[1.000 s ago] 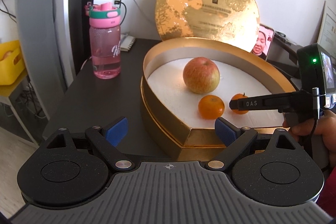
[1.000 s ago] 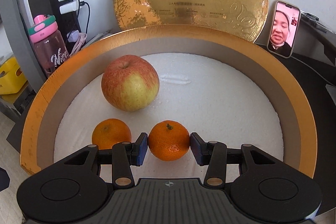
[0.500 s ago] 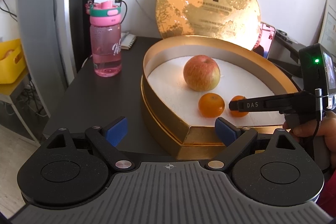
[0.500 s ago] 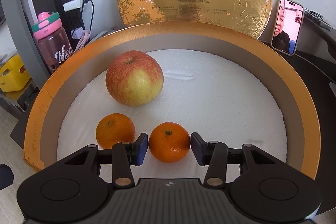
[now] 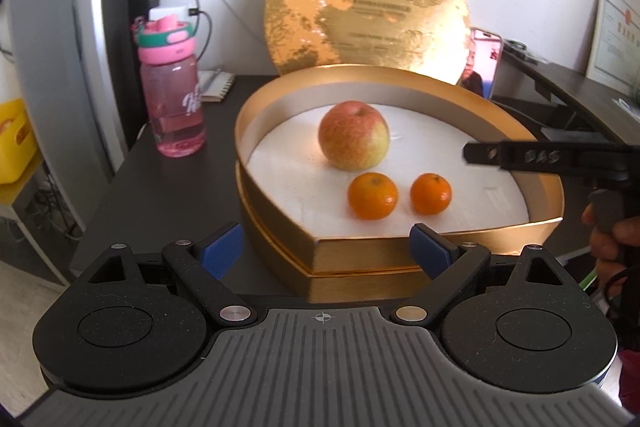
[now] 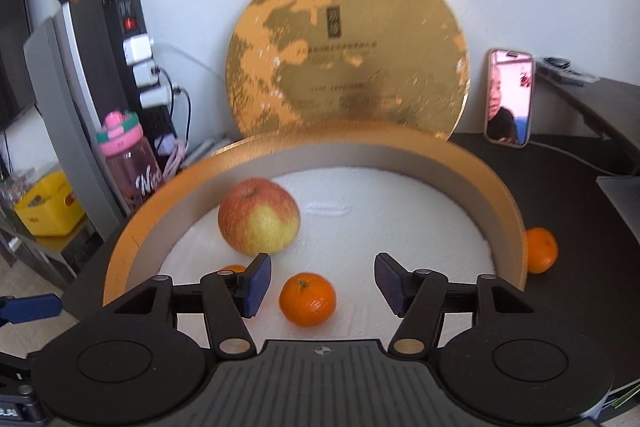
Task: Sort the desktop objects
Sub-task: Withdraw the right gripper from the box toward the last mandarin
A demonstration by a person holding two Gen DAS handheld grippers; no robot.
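A round gold box (image 5: 400,259) (image 6: 132,231) with a white floor holds an apple (image 5: 354,135) (image 6: 259,215) and two oranges (image 5: 373,195) (image 5: 431,193). In the right wrist view one orange (image 6: 307,299) lies on the white floor between and below my open right gripper (image 6: 322,285); the other (image 6: 233,268) peeks from behind the left finger. A third orange (image 6: 541,250) lies on the dark desk outside the box's right wall. My right gripper also shows in the left wrist view (image 5: 476,153), raised above the box. My left gripper (image 5: 326,247) is open and empty in front of the box.
The gold lid (image 5: 366,15) leans on the wall behind the box. A pink water bottle (image 5: 172,91) and a notebook (image 5: 214,87) stand at the left. A phone (image 6: 509,99) leans at the right. A power strip (image 6: 136,47) and a yellow bin (image 6: 48,207) are at far left.
My right gripper has opened, let go of the orange and lifted up and back. The orange now rests on the box floor. The left gripper has moved closer and higher.
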